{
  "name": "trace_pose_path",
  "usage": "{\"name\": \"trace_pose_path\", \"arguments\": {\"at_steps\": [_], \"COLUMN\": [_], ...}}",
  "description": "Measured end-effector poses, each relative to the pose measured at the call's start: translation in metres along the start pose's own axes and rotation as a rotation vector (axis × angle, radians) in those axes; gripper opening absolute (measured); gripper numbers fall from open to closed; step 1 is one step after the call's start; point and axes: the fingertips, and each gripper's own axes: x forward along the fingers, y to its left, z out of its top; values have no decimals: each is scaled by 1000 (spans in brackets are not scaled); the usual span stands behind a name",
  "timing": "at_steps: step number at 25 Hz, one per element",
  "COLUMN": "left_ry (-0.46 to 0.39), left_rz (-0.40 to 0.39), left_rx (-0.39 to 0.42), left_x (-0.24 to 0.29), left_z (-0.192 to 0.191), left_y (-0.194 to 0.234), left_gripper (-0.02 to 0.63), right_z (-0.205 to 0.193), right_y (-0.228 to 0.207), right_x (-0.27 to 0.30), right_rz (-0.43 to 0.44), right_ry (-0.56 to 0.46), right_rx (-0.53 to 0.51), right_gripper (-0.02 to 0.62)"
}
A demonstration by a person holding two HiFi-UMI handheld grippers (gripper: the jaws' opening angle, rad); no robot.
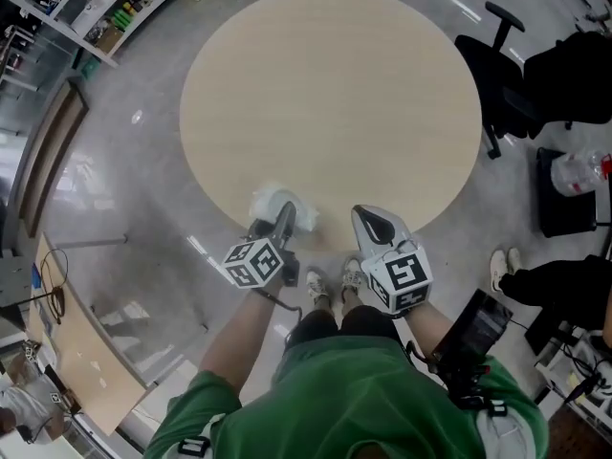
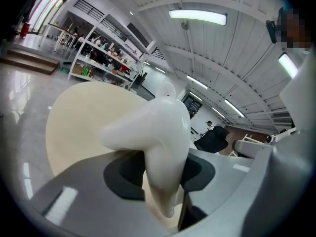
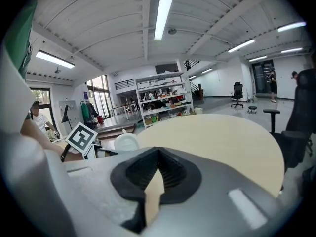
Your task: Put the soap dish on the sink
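**Soap dish clamped at the table's near rim**

Left gripper (image 1: 284,220) clenched on the white soap dish (image 2: 158,137), over the round table's (image 1: 335,94) near rim. The dish stands on edge, long axis rising away from the jaws, one lobe jutting left. Right gripper (image 3: 157,174) alongside, jaws closed together, empty.

Bright, even light from ceiling tubes (image 3: 163,15); floor (image 1: 81,175) glare; fisheye edges dark, curved.

The left gripper (image 2: 160,180) clamps a glossy white soap dish (image 2: 157,132) between its 2 black-padded grey jaws; a round beige tabletop (image 2: 79,120) spreads toward 9 o'clock.
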Motion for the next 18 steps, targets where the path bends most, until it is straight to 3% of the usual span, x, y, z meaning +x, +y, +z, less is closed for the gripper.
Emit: {"name": "trace_pose_path", "arguments": {"at_steps": [7, 18], "left_ry": [80, 158], "left_rz": [7, 57], "left_rx": [-97, -165], "left_x": [37, 55], "left_z": [-20, -43], "left_y": [31, 57], "left_gripper": [155, 158], "right_z": [-23, -44], "right_y": [-6, -17], "right_x": [26, 40], "right_rz": [18, 28], "right_ry": [61, 104], "right_rx": [23, 50], "right_gripper": [2, 2]}}
